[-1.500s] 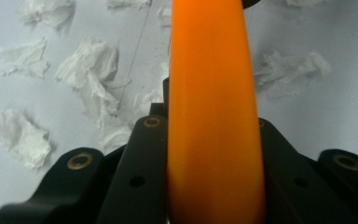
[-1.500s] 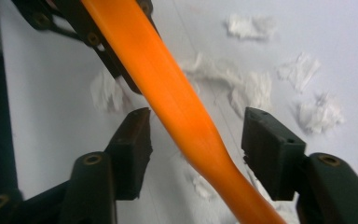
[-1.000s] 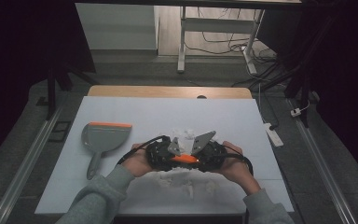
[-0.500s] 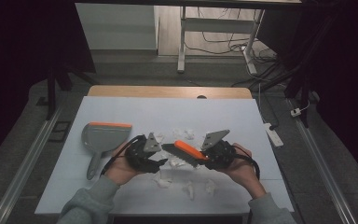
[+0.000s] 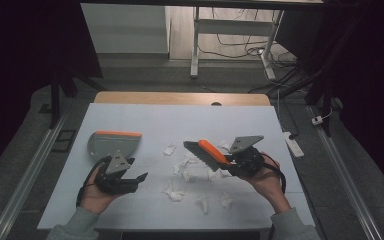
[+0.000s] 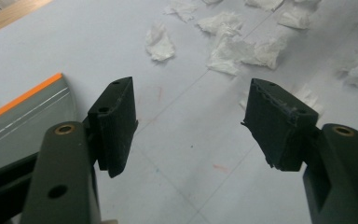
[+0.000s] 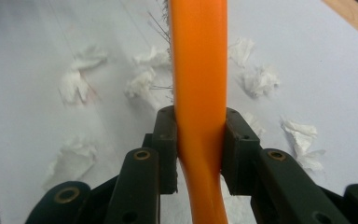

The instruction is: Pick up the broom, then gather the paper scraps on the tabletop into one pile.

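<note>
Right gripper [image 5: 230, 164]: clenched on the orange plastic handle of a hand brush [image 5: 211, 151], the black jaws pressing the handle from both sides in the right gripper view [image 7: 199, 149]; held above the table at about 4 o'clock from the tabletop's centre in the high view.
Hand brush: lifted clear of the surface, its dark bristle head pointing toward 10 o'clock from the right hand, over the scraps.
Left gripper [image 5: 136, 178]: released; its jaws have just been opening and stand wide apart with nothing between them [image 6: 191, 126], only bare tabletop showing through the gap. It sits at about 8 o'clock on the table in the high view.
Grey plastic dustpan with an orange front edge [image 5: 114, 143]: flat on the table at about 9 o'clock, just beyond the left gripper; its corner shows at the left edge of the left gripper view [image 6: 23, 116].
Crumpled white tissue scraps [image 5: 182, 165]: scattered across the middle of the table between the two hands, several lying under and around the brush head [image 7: 77, 79], more ahead of the left gripper [image 6: 233, 44].
White tabletop [image 5: 150, 117]: bears dustpan and scraps; a wooden strip runs along its 12 o'clock edge.
</note>
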